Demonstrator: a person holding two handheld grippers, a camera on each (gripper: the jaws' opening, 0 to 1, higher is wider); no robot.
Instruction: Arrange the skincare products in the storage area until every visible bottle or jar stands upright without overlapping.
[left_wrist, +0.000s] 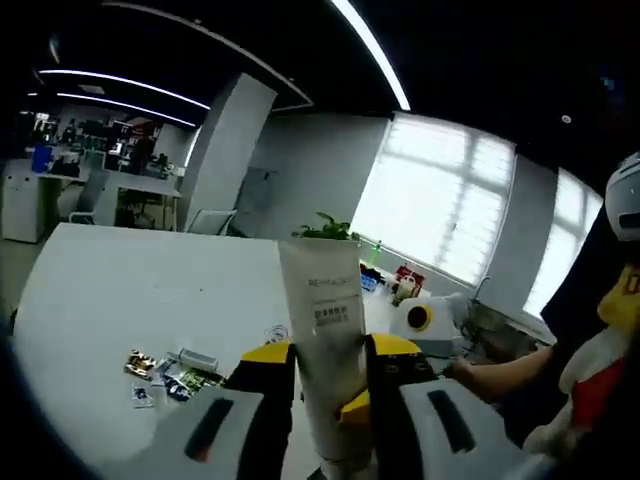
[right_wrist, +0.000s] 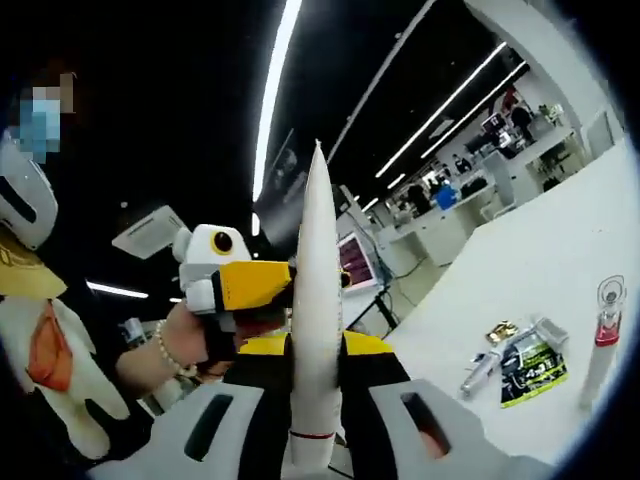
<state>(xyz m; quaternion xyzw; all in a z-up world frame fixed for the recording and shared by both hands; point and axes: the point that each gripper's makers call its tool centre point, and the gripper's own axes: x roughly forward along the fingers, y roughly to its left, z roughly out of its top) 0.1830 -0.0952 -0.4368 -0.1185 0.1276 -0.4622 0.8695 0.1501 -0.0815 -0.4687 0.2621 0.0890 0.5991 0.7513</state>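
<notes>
Tube position: the white plastic squeeze tube (left_wrist: 325, 330) with grey print stands between both pairs of jaws, lifted clear above the white table (left_wrist: 120, 290). Your left gripper (left_wrist: 322, 375) has its yellow-and-black jaws closed against the tube's flat faces, crimped end up. Your right gripper (right_wrist: 316, 375) clamps the same tube (right_wrist: 317, 300) edge-on. In the right gripper view, your left gripper (right_wrist: 240, 283) meets the tube from the left, held by a hand (right_wrist: 190, 345) wearing a bead bracelet. On the table lie several small sachets (right_wrist: 525, 365) and one slim red-capped tube (right_wrist: 603, 345).
</notes>
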